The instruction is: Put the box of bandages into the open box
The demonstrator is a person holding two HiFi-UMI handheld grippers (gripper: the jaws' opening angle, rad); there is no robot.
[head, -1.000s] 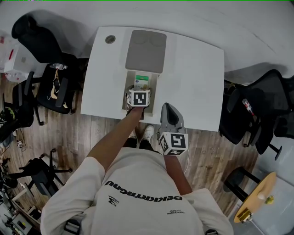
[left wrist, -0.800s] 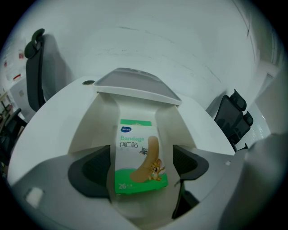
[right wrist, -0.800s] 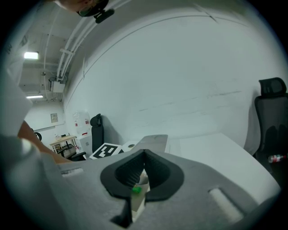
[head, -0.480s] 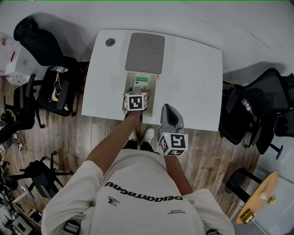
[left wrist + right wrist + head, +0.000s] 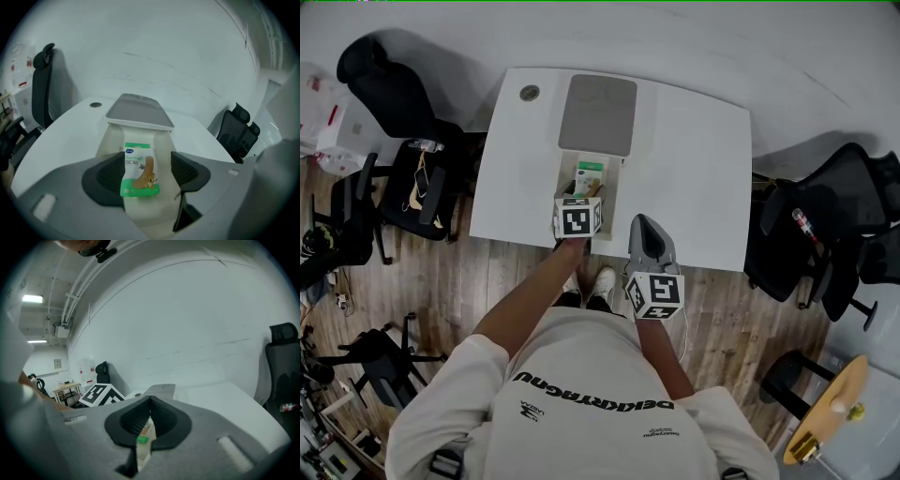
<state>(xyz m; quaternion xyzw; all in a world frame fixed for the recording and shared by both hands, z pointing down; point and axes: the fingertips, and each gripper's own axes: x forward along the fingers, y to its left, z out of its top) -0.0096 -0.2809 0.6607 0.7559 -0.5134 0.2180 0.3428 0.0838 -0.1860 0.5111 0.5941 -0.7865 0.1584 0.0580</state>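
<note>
The green-and-white bandage box (image 5: 590,174) lies inside the open white box (image 5: 565,178) near the table's front edge. That box's grey lid (image 5: 598,114) lies flat behind it. My left gripper (image 5: 585,197) hovers over the open box's near end. In the left gripper view the bandage box (image 5: 139,169) shows between the wide jaws, and the right pad (image 5: 185,169) stands clear of it. These jaws are closing. My right gripper (image 5: 643,223) rests at the table's front edge, right of the open box, with its jaws together and nothing held (image 5: 150,401).
The white table (image 5: 694,159) has a round grommet (image 5: 530,93) at its far left corner. Black office chairs (image 5: 403,159) stand left of the table and others (image 5: 825,225) to its right. Wooden floor lies under the person's feet.
My left gripper has drawn back a little toward the person, so more of the bandage box shows in the open box. The right gripper has stayed put.
</note>
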